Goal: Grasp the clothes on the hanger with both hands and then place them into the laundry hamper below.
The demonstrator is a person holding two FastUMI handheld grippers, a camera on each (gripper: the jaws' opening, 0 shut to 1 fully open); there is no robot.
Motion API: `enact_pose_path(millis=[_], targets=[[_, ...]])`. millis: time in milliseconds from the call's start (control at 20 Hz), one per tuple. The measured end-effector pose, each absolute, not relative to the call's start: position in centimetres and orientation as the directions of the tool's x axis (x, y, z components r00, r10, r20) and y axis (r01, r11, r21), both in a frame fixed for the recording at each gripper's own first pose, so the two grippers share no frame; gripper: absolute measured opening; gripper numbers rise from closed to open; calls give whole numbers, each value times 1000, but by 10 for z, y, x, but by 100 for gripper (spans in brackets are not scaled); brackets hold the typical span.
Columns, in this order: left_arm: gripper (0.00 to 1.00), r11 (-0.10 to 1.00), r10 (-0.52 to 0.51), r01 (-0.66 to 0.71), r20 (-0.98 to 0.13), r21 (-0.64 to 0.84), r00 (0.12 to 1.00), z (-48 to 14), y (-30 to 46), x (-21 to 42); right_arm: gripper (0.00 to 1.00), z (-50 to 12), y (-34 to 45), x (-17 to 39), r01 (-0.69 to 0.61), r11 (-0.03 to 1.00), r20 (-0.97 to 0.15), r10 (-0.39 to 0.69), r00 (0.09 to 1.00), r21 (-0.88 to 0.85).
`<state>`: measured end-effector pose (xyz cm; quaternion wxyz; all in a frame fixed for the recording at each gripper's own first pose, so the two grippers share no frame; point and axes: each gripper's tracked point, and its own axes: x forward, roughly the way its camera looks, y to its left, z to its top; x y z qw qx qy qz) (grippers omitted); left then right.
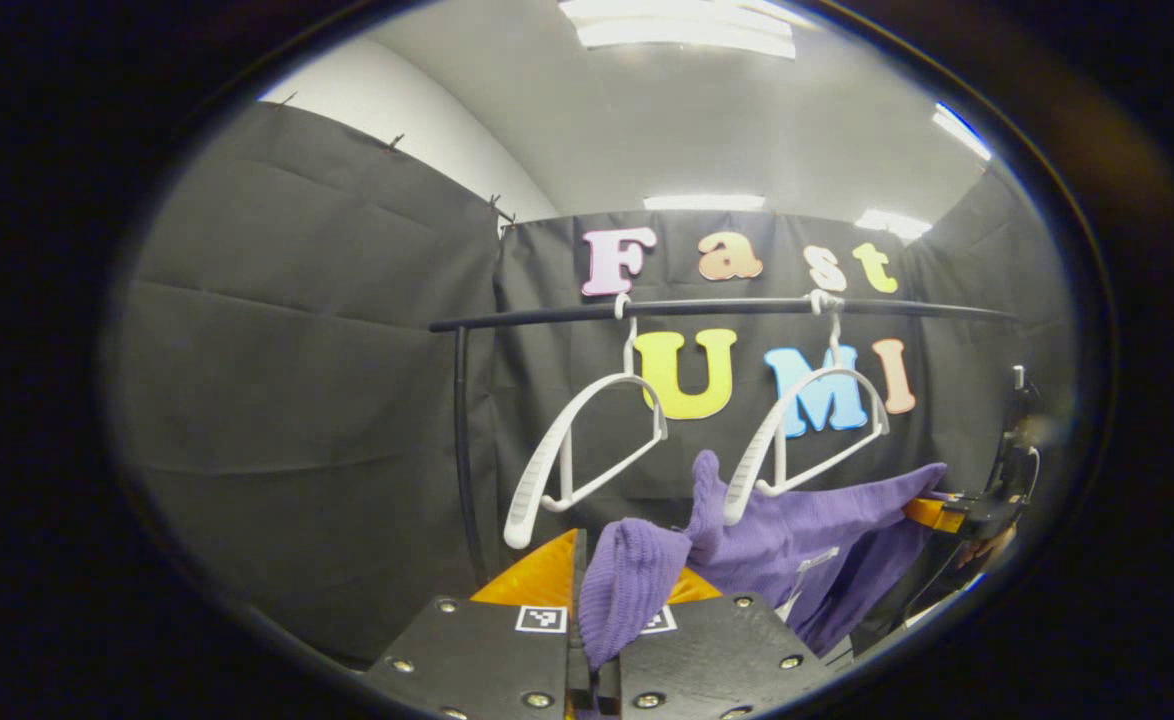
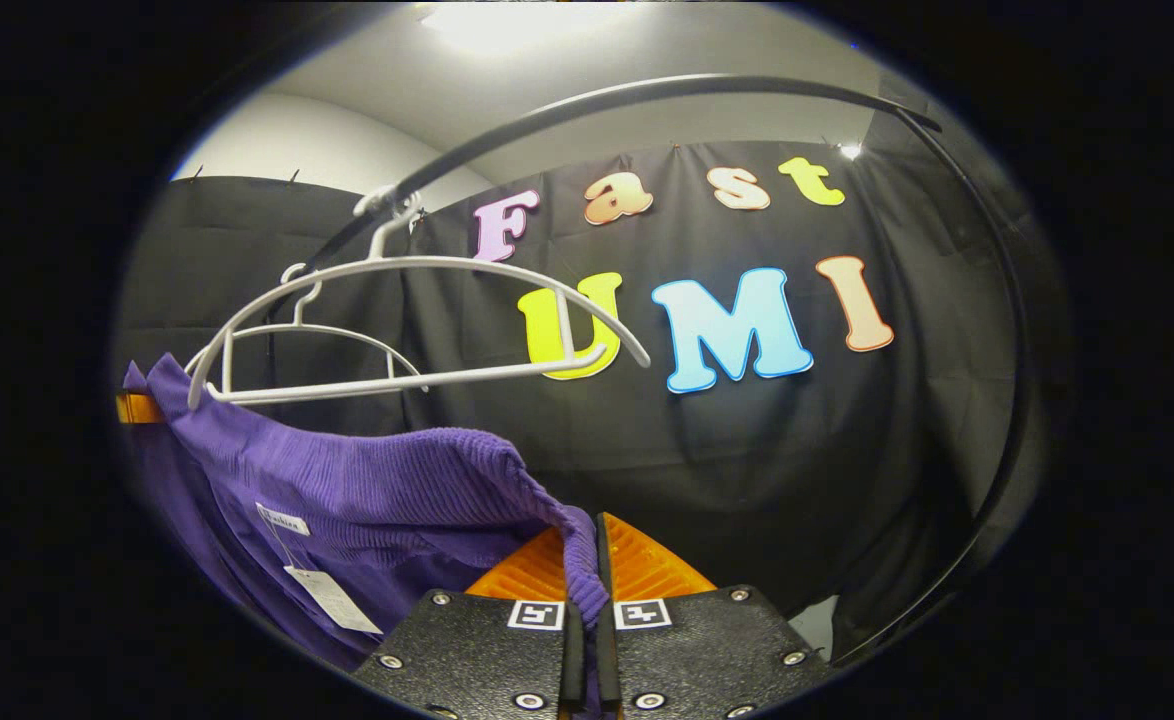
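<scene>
Left gripper (image 1: pixel 602 600) clamped on purple sweater (image 1: pixel 797 525); right gripper (image 2: pixel 587 580) clamped on opposite edge. Spread taut between both, clear of hangers (image 1: pixel 587 440), ready for lowering.

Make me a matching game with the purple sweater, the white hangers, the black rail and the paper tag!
Things:
1. purple sweater
2. white hangers
3. black rail
4. paper tag

States:
A. hooked on the rail, bare
B. dangling from the sweater
C. pinched by the left gripper and the right gripper
D. running across, carrying the hooks

Pairs: 1-C, 2-A, 3-D, 4-B
</scene>
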<state>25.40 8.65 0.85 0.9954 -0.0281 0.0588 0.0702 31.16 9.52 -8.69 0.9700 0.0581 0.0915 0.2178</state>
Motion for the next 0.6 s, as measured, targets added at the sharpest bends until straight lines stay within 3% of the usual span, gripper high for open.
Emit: enact_pose_path(millis=[600], targets=[[0, 991, -57, 47, -75, -122, 996, 13, 32, 179, 4, -12, 121, 182, -440, 879, -68, 458, 886, 184]])
